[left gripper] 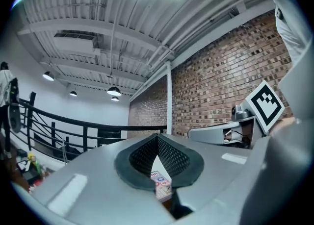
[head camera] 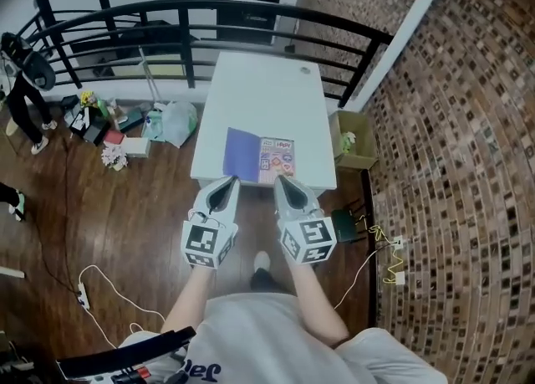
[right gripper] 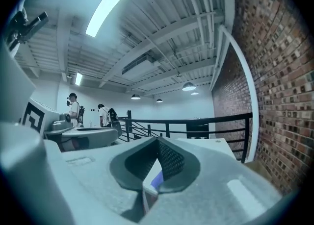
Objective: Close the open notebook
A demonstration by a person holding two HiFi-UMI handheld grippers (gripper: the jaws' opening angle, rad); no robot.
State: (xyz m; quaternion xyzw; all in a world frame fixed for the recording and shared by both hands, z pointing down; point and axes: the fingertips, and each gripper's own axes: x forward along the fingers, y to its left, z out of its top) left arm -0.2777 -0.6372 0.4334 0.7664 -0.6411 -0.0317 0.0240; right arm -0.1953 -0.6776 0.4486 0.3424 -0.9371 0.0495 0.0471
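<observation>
The open notebook lies flat near the front edge of the white table; its left leaf is purple and its right one carries colourful print. Both grippers hover just short of that edge, pointing level at the book. My left gripper is shut and empty, in line with the purple side. My right gripper is shut and empty too, before the printed side. In the left gripper view the closed jaws leave a slit showing the printed page. The right gripper view shows a purple strip.
A black railing curves behind the table. A cardboard box stands at the table's right, next to the brick wall. Bags and clutter lie on the wooden floor at left. A small round thing sits far back on the table.
</observation>
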